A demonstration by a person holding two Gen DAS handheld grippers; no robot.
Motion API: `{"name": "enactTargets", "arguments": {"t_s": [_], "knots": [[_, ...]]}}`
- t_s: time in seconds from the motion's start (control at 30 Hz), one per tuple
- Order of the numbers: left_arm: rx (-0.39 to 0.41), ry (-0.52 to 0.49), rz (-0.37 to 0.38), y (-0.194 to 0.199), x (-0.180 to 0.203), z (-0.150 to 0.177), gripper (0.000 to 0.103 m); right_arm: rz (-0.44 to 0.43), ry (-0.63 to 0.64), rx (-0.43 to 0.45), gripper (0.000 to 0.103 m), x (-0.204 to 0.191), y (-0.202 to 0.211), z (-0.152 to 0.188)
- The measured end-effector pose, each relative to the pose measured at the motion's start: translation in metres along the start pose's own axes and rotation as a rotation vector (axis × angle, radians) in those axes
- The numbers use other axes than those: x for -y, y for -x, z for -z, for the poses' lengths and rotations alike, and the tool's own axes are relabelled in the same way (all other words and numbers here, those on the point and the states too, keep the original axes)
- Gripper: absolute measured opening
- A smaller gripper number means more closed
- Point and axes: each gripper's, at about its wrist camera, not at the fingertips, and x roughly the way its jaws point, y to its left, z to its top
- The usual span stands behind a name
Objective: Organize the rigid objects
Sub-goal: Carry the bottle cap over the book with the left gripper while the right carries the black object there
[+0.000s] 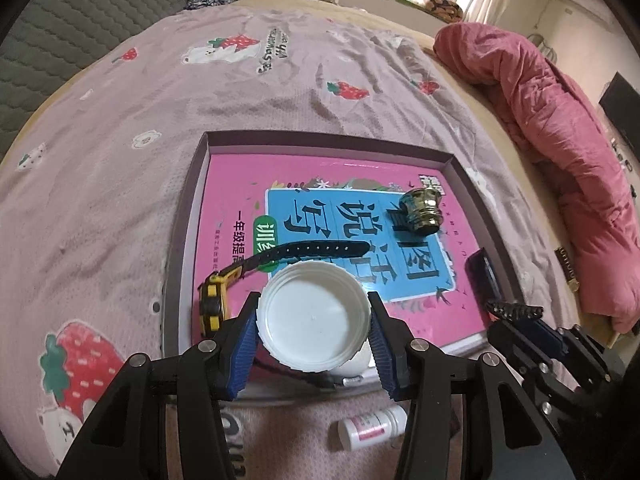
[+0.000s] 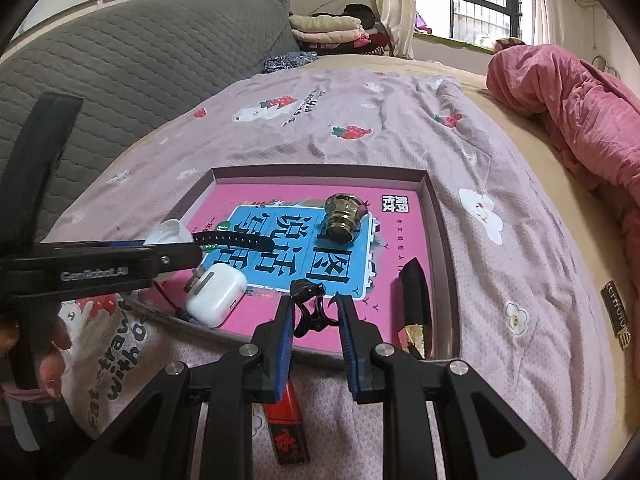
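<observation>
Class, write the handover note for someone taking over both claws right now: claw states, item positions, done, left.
Left claw: shut on round white plastic lid, above the shallow grey tray.
Right claw: shut on black hair claw clip, over the tray's near edge.
Done, in tray: brass threaded fitting, white earbuds case, yellow-black watch, black-gold lipstick.
Left: release both; small white pill bottle lies outside.
</observation>
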Motion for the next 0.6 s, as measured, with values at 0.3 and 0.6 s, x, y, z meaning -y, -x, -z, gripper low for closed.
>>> {"name": "enactTargets", "arguments": {"t_s": [0.3,0.6], "knots": [[-0.025,-0.022,-0.019,-0.016,0.002,-0.007,0.051,0.013,-0.019,-0.007,0.023,0.006,-0.008,0.000],[-0.051,-0.014,-0.016,-0.028,0.000,0.000,0.051,0.022,-0.029,-0.029,0.023,0.011,-0.019,-0.003]]}}
